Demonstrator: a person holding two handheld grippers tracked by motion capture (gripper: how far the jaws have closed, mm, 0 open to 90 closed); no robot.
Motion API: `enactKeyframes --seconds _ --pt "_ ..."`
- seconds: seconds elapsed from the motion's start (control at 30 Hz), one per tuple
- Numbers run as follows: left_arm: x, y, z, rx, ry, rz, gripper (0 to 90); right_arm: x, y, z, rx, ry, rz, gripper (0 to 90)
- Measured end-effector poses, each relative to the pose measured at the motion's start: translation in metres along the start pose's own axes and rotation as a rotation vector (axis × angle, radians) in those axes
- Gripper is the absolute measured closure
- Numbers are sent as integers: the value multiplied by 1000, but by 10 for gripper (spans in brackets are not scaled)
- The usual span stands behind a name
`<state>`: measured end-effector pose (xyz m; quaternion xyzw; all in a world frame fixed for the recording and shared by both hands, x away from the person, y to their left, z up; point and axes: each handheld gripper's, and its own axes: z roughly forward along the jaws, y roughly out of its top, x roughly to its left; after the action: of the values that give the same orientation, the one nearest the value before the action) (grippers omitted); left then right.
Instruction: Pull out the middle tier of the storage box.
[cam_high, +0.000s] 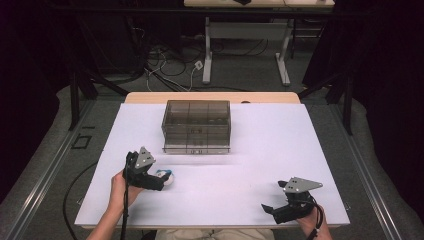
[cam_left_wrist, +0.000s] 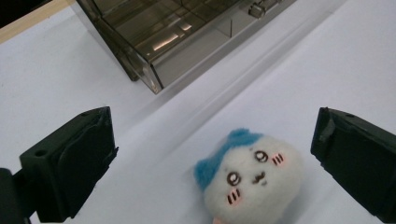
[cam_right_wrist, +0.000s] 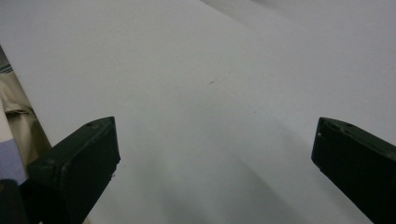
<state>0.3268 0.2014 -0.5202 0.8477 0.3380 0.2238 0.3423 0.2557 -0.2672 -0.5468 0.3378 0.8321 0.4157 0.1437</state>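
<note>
A small white plush toy (cam_left_wrist: 254, 179) with blue ears and a drawn face lies on the white table sheet. It rests between the wide-apart jaws of my left gripper (cam_left_wrist: 212, 161), and neither pad touches it. From above, the toy (cam_high: 166, 176) peeks out just right of the left gripper (cam_high: 159, 181) at the table's left front. A smoky translucent compartment box (cam_high: 196, 126) stands behind it, its corner (cam_left_wrist: 187, 37) close in the left gripper view. My right gripper (cam_high: 270, 210) rests open near the front right edge, with nothing between its jaws (cam_right_wrist: 212, 158).
The white sheet (cam_high: 260, 150) covers the table; its wooden far edge (cam_high: 212, 97) shows behind the box. Cables and a desk frame (cam_high: 245, 50) lie on the floor beyond. A beige trouser leg (cam_right_wrist: 18, 116) sits past the table's near edge.
</note>
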Motion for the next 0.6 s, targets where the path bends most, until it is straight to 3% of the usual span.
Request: enactKeyframes --seconds 0.3,0.6 --pt "-4 -5 -3 -13 -21 -9 2 0 0 0 2 -1 -9 5" --pt "-8 -2 0 -4 -36 19 2 0 1 1 -2 -3 -16 4"
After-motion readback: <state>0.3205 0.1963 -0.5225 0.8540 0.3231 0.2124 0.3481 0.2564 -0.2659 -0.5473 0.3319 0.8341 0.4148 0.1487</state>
